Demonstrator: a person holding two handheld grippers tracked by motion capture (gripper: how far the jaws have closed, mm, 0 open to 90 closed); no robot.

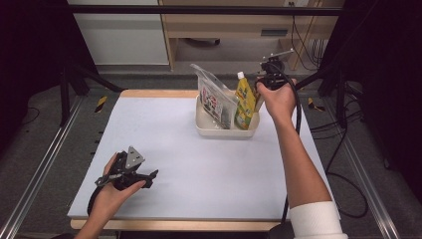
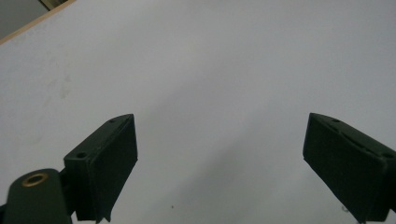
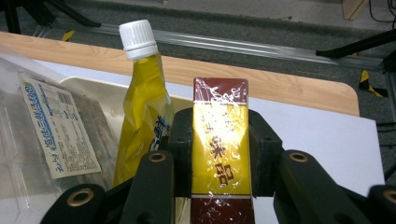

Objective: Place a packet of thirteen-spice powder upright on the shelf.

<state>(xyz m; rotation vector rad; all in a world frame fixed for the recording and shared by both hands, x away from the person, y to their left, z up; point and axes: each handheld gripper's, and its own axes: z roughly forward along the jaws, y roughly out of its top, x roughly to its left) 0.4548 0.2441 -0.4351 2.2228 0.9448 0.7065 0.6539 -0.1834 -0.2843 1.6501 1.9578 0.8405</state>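
The right tool (image 3: 219, 154) gripped a slim, upright box (image 3: 220, 140), its jaws pressed against the box's two long sides. The box was yellow with dark red bands at top and bottom, carried red characters down its face, and was sealed in glossy clear film. It was held just beside a white tub (image 1: 226, 130) near the far edge of the table (image 1: 164, 129). In the tub stood a yellow pouch with a white screw cap (image 3: 140, 107) and a clear labelled packet (image 1: 215, 97). The left tool (image 1: 130, 173) rested low over the table's near side, jaws wide apart and holding nothing.
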